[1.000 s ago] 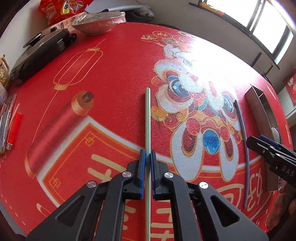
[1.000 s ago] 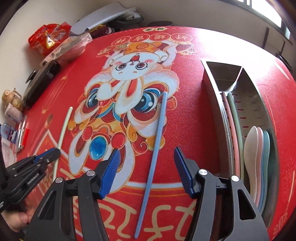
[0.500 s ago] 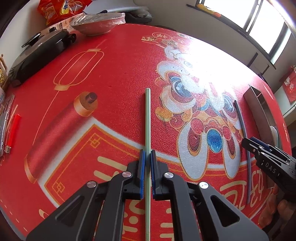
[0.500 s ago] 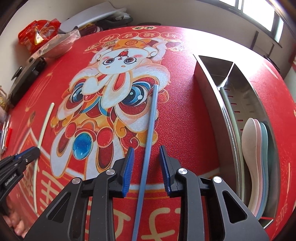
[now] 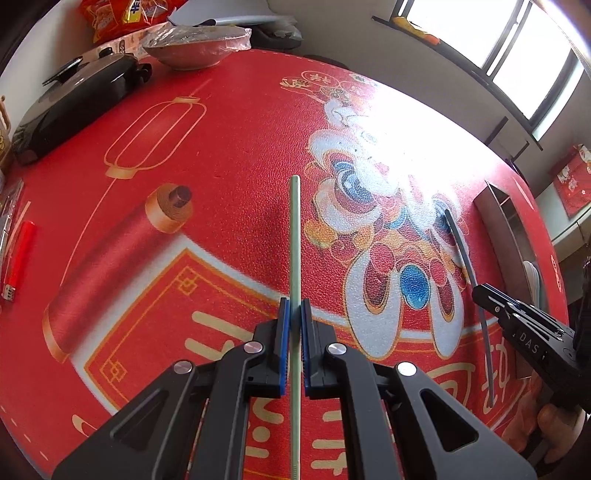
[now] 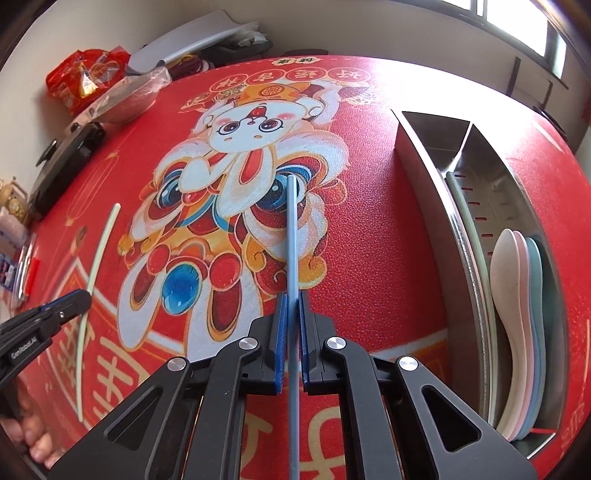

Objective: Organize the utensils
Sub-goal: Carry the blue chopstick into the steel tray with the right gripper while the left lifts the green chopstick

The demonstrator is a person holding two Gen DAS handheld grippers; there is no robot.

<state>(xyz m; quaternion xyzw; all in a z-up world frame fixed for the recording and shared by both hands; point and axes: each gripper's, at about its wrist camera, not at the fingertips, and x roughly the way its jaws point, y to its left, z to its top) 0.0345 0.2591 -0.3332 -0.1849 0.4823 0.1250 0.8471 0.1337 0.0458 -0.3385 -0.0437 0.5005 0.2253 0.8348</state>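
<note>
Both tongs clamped on chopsticks over the red counter

The left tongs grip a pale green chopstick and the right tongs grip a blue chopstick, both low over the counter; whether either is lifted clear is hard to tell. To the right stands a steel utensil tray holding stacked spoons and a chopstick or two along its near wall. At the far left edge sit a black lidded pan, a covered bowl, snack bags and a red lighter, well apart from both tongs.
</note>
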